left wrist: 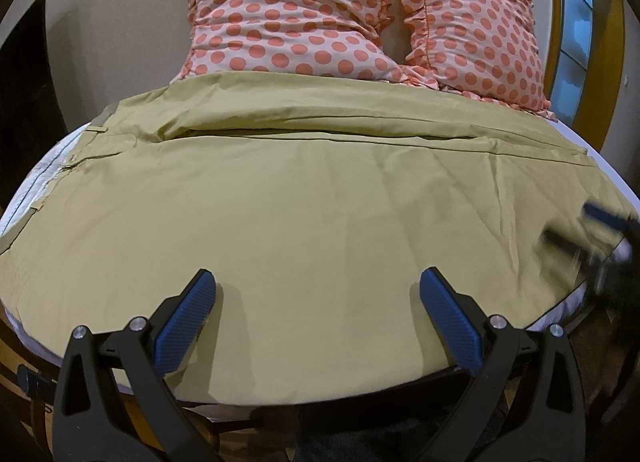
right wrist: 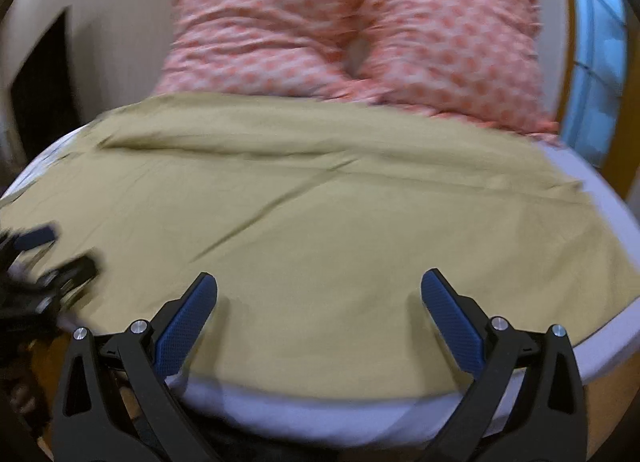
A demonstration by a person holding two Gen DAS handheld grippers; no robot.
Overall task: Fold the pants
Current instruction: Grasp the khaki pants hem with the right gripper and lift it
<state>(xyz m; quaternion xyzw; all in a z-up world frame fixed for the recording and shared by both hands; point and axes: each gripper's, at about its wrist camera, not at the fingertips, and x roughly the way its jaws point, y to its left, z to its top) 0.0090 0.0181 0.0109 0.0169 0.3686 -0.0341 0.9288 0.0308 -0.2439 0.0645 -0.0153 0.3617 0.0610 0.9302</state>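
Khaki pants point(left wrist: 304, 198) lie spread flat across the bed, waistband at the left, legs running right; they also fill the right wrist view point(right wrist: 340, 222). My left gripper point(left wrist: 318, 282) is open and empty, just above the near edge of the pants. My right gripper point(right wrist: 319, 284) is open and empty over the near edge further right. The right gripper shows blurred at the right edge of the left wrist view point(left wrist: 592, 234). The left gripper shows blurred at the left edge of the right wrist view point(right wrist: 44, 258).
Two pink pillows with orange dots point(left wrist: 304, 18) point(right wrist: 448, 54) lean at the head of the bed. The white mattress edge point(right wrist: 320, 410) shows below the pants. A window point(left wrist: 576, 22) is at the right, a dark opening point(left wrist: 28, 82) at the left.
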